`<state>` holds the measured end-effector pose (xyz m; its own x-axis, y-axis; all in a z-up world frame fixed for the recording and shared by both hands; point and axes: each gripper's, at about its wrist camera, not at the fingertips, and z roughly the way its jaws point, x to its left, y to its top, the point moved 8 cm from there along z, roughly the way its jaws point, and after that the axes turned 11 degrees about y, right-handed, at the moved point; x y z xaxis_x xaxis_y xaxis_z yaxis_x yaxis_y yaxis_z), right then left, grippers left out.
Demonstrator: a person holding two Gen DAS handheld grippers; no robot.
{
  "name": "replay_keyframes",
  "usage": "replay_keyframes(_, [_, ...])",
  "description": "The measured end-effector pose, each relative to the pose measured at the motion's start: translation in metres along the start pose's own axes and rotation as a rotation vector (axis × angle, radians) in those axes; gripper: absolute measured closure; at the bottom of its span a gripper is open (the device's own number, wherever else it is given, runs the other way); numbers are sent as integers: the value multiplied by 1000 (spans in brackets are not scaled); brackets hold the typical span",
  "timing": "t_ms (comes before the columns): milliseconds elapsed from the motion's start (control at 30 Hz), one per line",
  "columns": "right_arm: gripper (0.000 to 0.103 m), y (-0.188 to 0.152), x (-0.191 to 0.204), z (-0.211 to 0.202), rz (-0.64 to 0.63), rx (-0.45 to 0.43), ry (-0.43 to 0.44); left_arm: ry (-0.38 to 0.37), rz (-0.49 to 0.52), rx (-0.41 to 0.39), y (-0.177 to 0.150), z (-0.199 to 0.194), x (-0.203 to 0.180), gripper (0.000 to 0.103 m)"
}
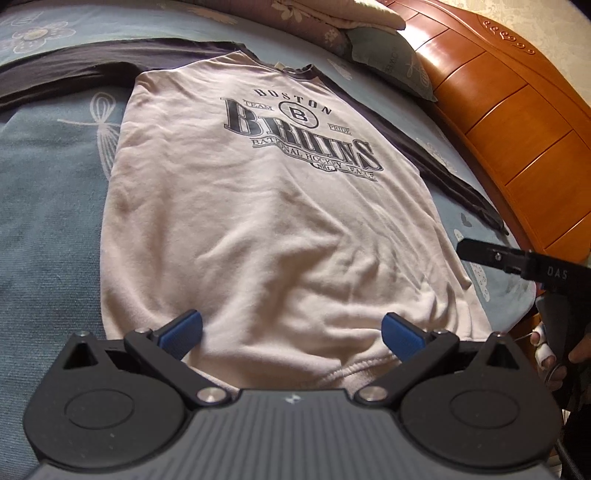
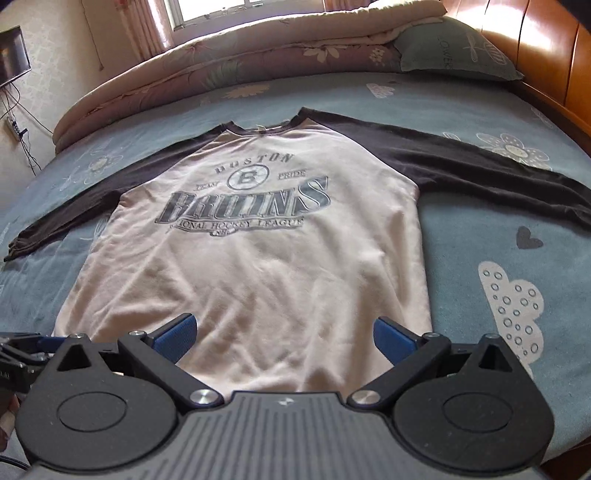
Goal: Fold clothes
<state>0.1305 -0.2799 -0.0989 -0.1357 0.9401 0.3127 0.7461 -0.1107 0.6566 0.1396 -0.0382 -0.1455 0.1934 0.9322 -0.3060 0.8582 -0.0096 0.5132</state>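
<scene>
A pale pink raglan shirt point(image 1: 266, 206) point(image 2: 255, 266) with dark sleeves and a "Boston Bruins" print lies flat, front up, on the bed, both sleeves spread out sideways. My left gripper point(image 1: 291, 332) hovers open over the shirt's hem, blue pads wide apart, nothing between them. My right gripper point(image 2: 284, 338) is also open above the hem, nearer the shirt's right side. In the left wrist view the right gripper's black body point(image 1: 517, 262) shows at the right edge, held by a hand point(image 1: 554, 350). Part of the left gripper point(image 2: 18, 350) peeks in at the right wrist view's left edge.
The bed has a blue floral sheet point(image 2: 498, 258). A folded quilt point(image 2: 221, 62) and a pillow point(image 2: 454, 51) lie at the far end. A wooden headboard point(image 1: 517, 122) runs along the right. A window point(image 2: 240, 11) and wall cables point(image 2: 18, 125) are beyond.
</scene>
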Motion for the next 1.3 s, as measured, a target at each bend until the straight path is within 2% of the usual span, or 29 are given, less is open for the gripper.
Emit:
replay_keyframes(167, [0,8,-5,21,19,7,17,2,8,-4,0,0,-1,1])
replay_keyframes(267, [0,-9,-13,36,35,63,19,9,7,-6,-1,1,-1,1])
replay_keyframes(400, [0,-33,-20,35,46,49,64,22,-11,0,-1,1,-2,1])
replay_keyframes(500, [0,-23,-32,23,94,40,122,49,-33,21,3,1,-3,1])
replay_keyframes(533, [0,-12,-42,19,105,21,116,62,-37,27,5,1,-4,1])
replay_keyframes(633, [0,33,-92,5,100,-53,-3,84,-28,6,14,-4,-11,1])
replay_keyframes(700, [0,66,-138,-2,106,-100,-129,108,-6,-16,24,-8,-18,1])
replay_keyframes(833, [0,112,-247,-6,188,-120,-302,152,32,-47,46,-6,-33,1])
replay_keyframes(1033, [0,134,-334,21,172,-18,-500,121,34,-63,70,19,-62,1])
replay_keyframes(1133, [0,125,-343,47,142,57,-497,108,80,-52,75,35,-80,1])
replay_keyframes(1167, [0,119,-345,51,141,58,-489,105,89,-48,75,38,-84,1])
replay_keyframes(1300, [0,108,-345,30,154,78,-439,93,114,-29,74,49,-95,1])
